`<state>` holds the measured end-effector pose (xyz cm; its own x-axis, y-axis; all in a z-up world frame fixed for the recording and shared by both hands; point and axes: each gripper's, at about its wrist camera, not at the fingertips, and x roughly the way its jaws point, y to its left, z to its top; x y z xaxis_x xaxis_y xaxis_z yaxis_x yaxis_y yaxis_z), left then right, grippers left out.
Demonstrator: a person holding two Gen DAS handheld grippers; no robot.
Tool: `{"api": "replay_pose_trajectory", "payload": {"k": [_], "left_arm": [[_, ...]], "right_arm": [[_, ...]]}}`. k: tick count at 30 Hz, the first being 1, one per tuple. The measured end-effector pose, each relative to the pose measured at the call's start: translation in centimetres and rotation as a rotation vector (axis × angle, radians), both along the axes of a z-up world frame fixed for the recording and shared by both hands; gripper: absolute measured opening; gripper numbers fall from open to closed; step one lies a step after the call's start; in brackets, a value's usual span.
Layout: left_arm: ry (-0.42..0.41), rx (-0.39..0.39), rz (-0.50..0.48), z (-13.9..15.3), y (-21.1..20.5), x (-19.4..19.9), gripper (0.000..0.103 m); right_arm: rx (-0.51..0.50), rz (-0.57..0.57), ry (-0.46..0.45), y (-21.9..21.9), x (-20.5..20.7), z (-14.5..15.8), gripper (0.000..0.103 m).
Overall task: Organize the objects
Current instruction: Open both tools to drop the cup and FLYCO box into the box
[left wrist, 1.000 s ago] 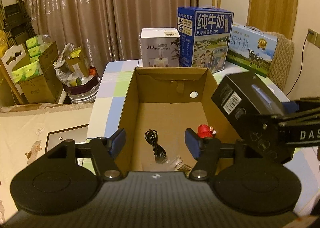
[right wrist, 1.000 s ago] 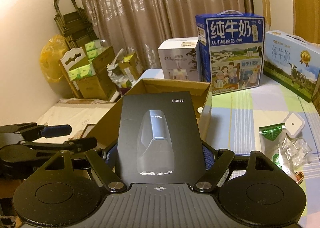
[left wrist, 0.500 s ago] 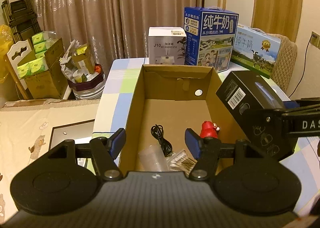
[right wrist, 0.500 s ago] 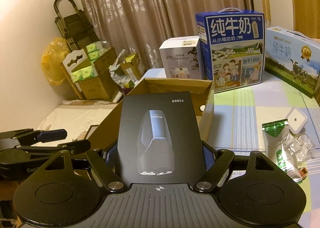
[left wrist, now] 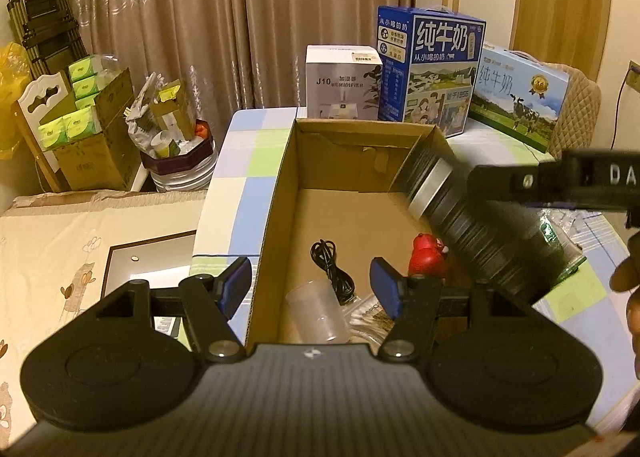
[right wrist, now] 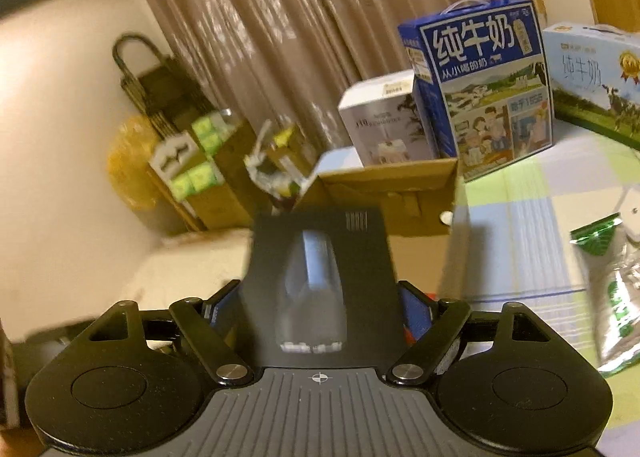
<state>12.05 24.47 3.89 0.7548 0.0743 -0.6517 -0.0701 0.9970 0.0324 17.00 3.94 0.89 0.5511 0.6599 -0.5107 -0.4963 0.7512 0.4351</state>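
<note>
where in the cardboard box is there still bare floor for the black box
The far half of the cardboard box floor is bare, bordered by the back wall and left wall, beyond the black cable. The near end is crowded: cable, red toy, clear cup. The black box is clamped in the right gripper.

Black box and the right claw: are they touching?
Touching. The right wrist view shows the black box wedged between the right claw's blue pads, both pressed against its sides; it is carried over the cardboard box.
</note>
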Motion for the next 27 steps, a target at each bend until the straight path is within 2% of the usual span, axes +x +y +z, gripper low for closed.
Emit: {"api": "replay_pose_trajectory", "payload": {"k": [13, 27], "left_arm": [[-0.006, -0.014, 0.004, 0.2, -0.7, -1.3, 0.062], [-0.064, -0.058, -0.03, 2.8, -5.0, -4.9, 0.073]], "right_arm": [[-0.022, -0.079, 0.025, -2.8, -1.0, -0.2, 0.083], [-0.047, -0.168, 0.043, -10.5, -7.0, 0.2, 0.083]]}}
